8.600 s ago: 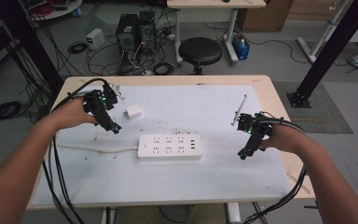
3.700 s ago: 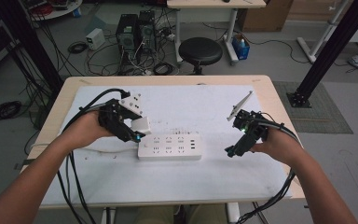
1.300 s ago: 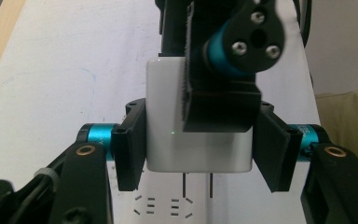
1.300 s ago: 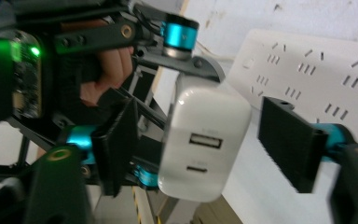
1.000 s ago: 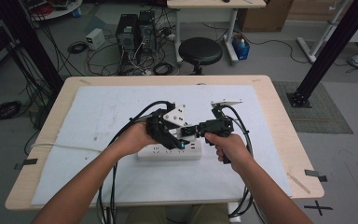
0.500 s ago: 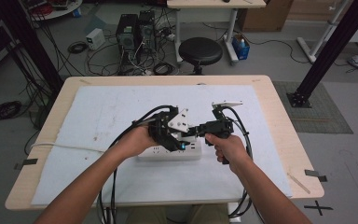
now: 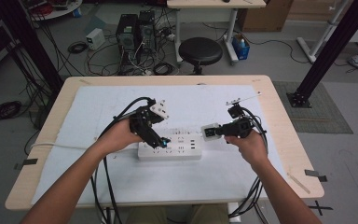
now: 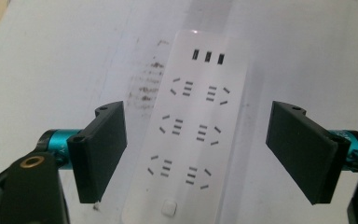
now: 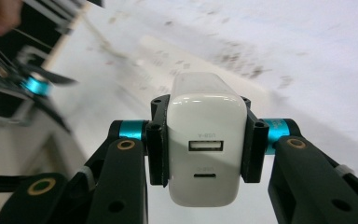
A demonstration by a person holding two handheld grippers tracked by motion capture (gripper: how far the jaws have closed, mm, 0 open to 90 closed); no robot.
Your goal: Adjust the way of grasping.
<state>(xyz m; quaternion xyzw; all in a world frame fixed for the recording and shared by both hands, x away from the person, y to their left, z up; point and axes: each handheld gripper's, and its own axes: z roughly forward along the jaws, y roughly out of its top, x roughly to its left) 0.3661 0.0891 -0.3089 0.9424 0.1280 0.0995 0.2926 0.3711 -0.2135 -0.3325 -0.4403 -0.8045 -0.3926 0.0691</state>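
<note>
Cables, computer towers (image 7: 133, 32) and a round black stool (image 7: 200, 49) crowd the floor beyond a pale wooden table (image 7: 42, 149), whose top is spread with a smudged white sheet (image 7: 200, 100). Near the middle of the sheet lies a long white power strip (image 7: 179, 150), smooth plastic with rounded corners; the left gripper view shows three rows of paired sockets, three small slots at its far end and a square button at its near end. Over the strip's left end hangs the left gripper (image 7: 161, 141), its flat black jaws spread wide on either side of the strip and holding nothing. Just right of the strip, the right gripper (image 7: 213, 132) clamps a glossy white charger (image 9: 206, 149), a rounded block with one wide port above a slimmer oval one. Compared with half a second earlier, the two grippers are farther apart: the right one, charger in its jaws, has drawn off to the right, and the left sits lower over the strip.
</note>
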